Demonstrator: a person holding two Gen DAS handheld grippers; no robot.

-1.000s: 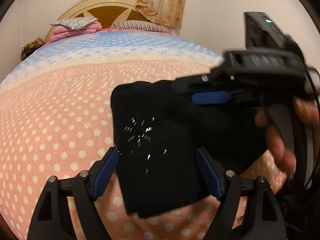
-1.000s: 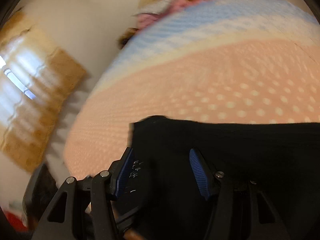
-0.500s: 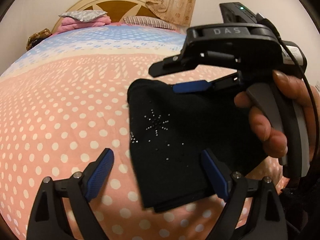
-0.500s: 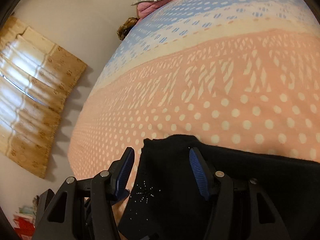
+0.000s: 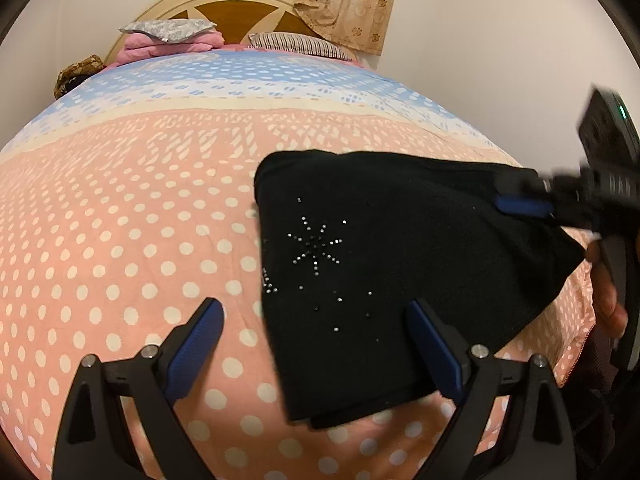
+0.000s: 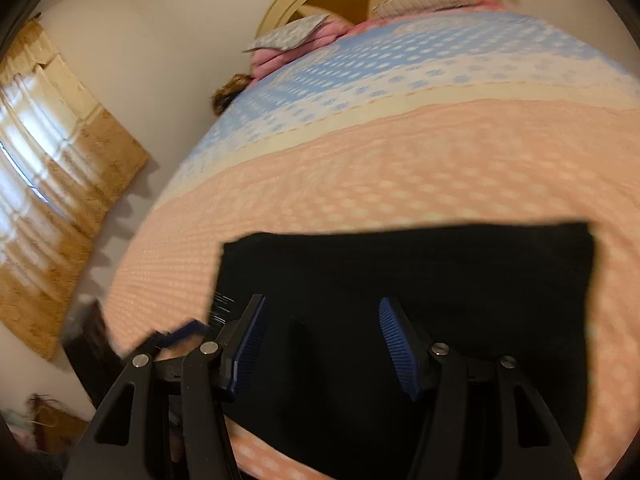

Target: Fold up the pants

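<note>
Left gripper [image 5: 312, 344] has just been opening; its fingers [image 5: 196, 340] are now spread wide, one on either side of the folded pants' near left corner, no pad pressing cloth. So we've let go. Black pants [image 5: 400, 264] lie folded flat on the bed [image 5: 120, 220], rhinestone star up. Right gripper [image 5: 560, 204] has swung away to the pants' right edge; fingers half spread, apparently empty. Fold looks essentially done.
</note>
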